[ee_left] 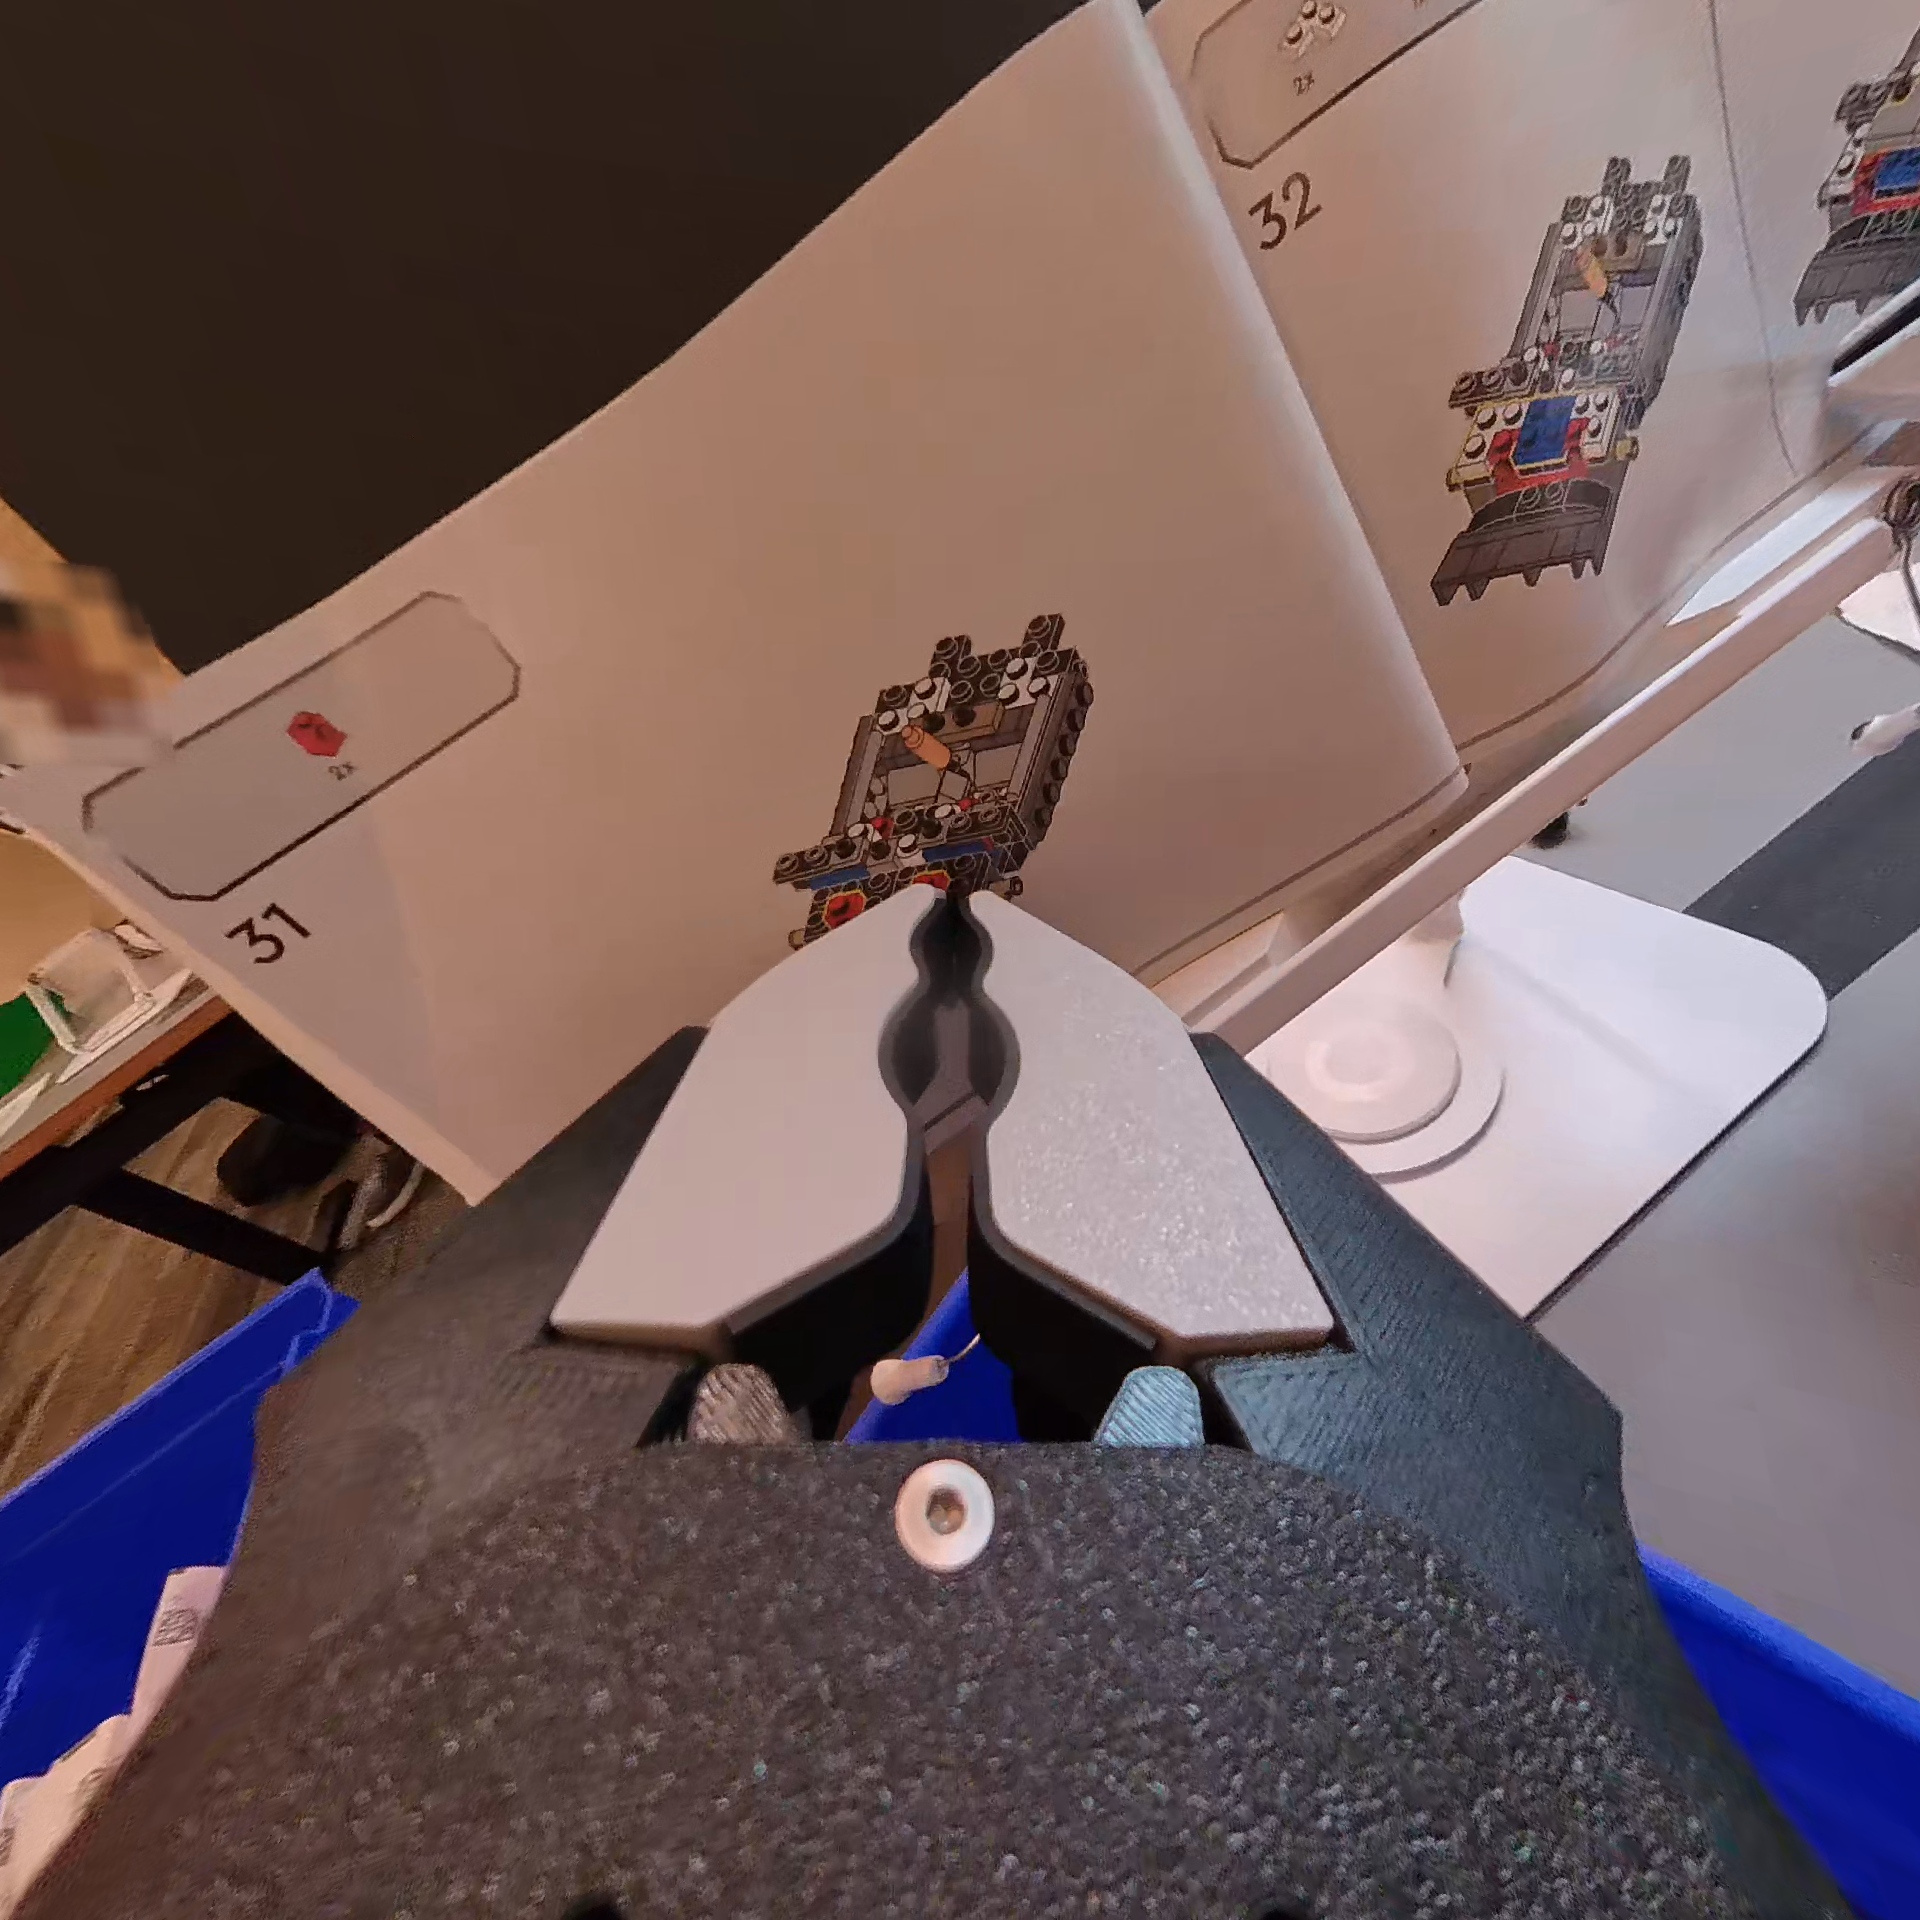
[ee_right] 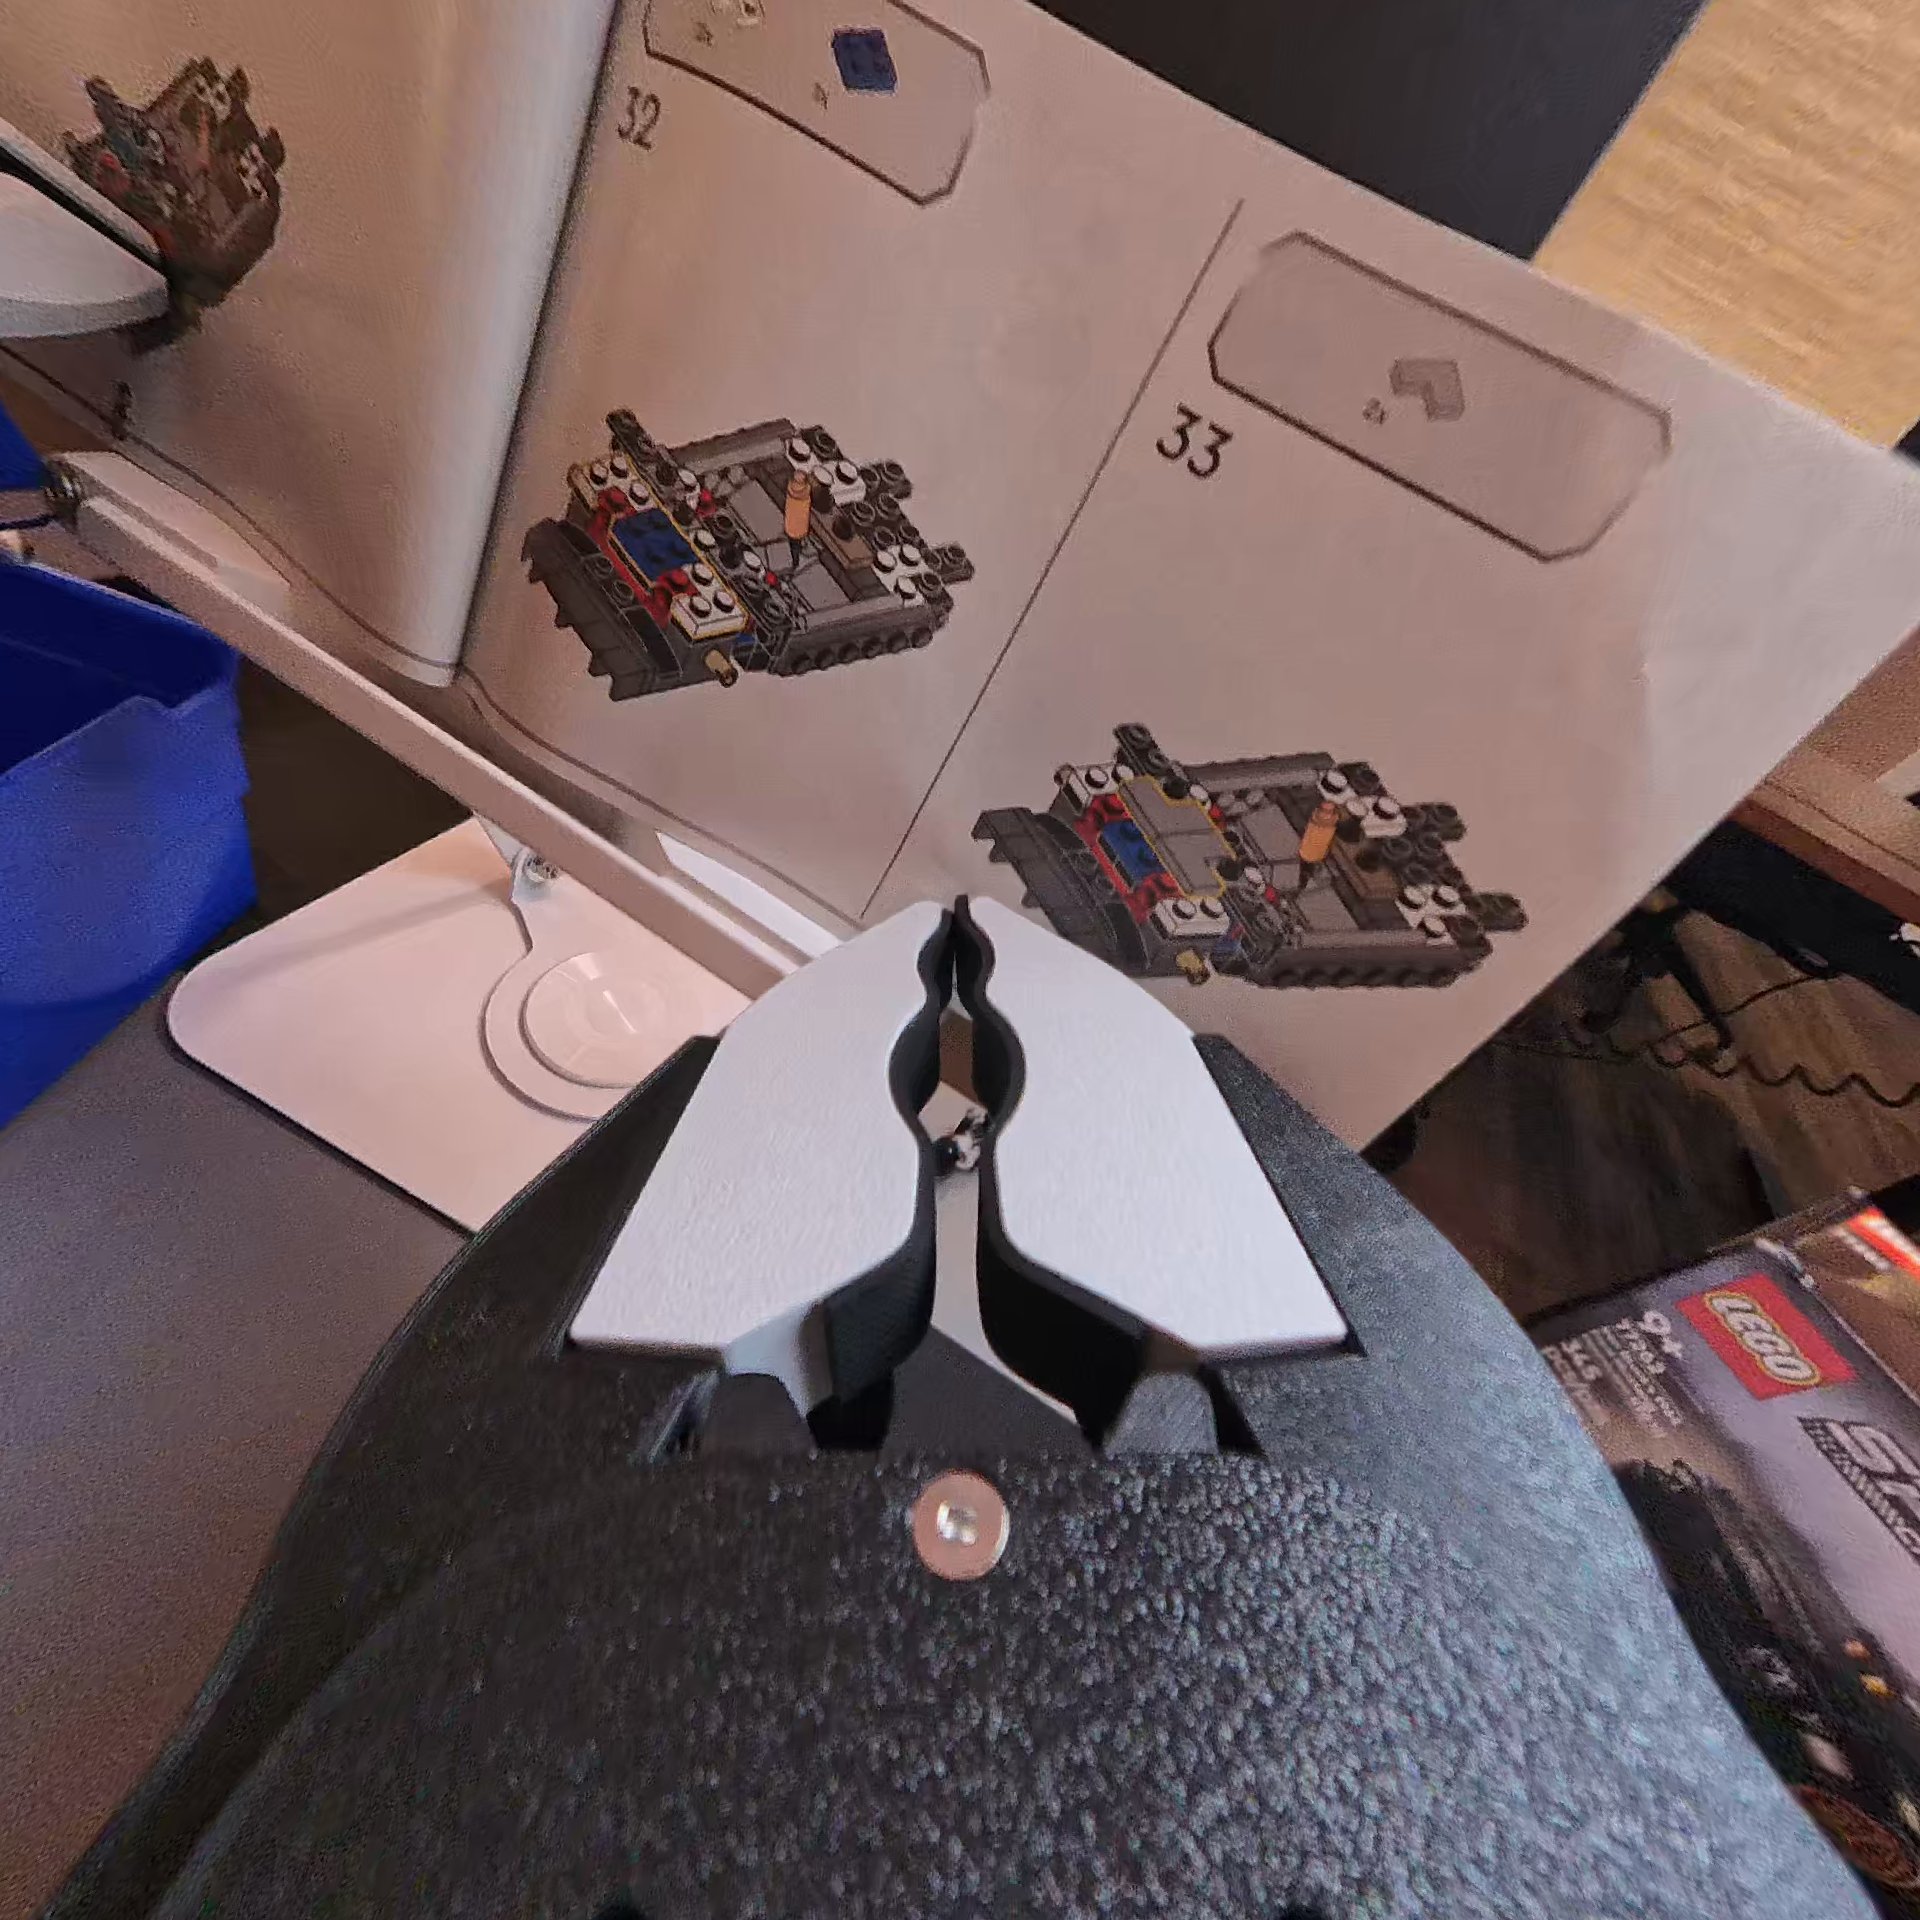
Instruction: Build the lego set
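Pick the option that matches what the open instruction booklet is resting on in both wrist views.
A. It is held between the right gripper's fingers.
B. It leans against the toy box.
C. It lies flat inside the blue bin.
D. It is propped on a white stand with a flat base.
D: the instruction booklet sits propped on the ledge of a white stand, whose flat base rests on the dark table.

We see the open booklet (ee_right: 1039,436) propped on the stand (ee_right: 416,997) upon the table (ee_right: 156,1299), the bin (ee_right: 114,790) left of the stand, and the box (ee_right: 1766,1455) lying to its right.
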`<act>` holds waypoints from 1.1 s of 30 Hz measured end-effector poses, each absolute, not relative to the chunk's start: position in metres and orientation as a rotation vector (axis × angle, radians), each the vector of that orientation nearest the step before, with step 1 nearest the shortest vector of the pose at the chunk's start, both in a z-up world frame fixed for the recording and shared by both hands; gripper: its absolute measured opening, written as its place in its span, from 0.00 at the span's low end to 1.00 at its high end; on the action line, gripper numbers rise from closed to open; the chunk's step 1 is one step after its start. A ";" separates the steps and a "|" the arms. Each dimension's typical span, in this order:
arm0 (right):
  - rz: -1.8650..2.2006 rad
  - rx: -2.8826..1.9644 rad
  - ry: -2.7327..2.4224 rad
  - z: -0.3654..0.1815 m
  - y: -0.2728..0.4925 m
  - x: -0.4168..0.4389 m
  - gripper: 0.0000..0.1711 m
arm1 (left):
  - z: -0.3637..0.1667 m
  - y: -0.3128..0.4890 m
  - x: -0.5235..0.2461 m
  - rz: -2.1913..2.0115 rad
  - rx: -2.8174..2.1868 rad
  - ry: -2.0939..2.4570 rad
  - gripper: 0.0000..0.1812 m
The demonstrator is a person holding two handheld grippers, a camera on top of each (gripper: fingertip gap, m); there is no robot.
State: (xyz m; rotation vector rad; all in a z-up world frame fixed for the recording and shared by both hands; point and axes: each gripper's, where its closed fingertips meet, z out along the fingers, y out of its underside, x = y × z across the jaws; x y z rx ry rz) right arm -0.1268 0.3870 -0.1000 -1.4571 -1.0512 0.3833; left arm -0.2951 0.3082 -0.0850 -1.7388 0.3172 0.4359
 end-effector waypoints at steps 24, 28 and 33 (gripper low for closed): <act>0.605 -1.456 -1.030 -0.095 0.236 0.004 0.00 | -0.037 0.156 -0.167 -0.008 -1.484 0.183 0.00; 0.575 -1.461 -1.062 -0.115 0.223 0.015 0.00 | -0.073 0.116 -0.129 -0.151 -1.549 0.217 0.00; 0.579 -1.572 -1.213 -0.161 0.211 0.015 0.00 | -0.124 0.087 -0.101 -0.167 -1.610 0.256 0.00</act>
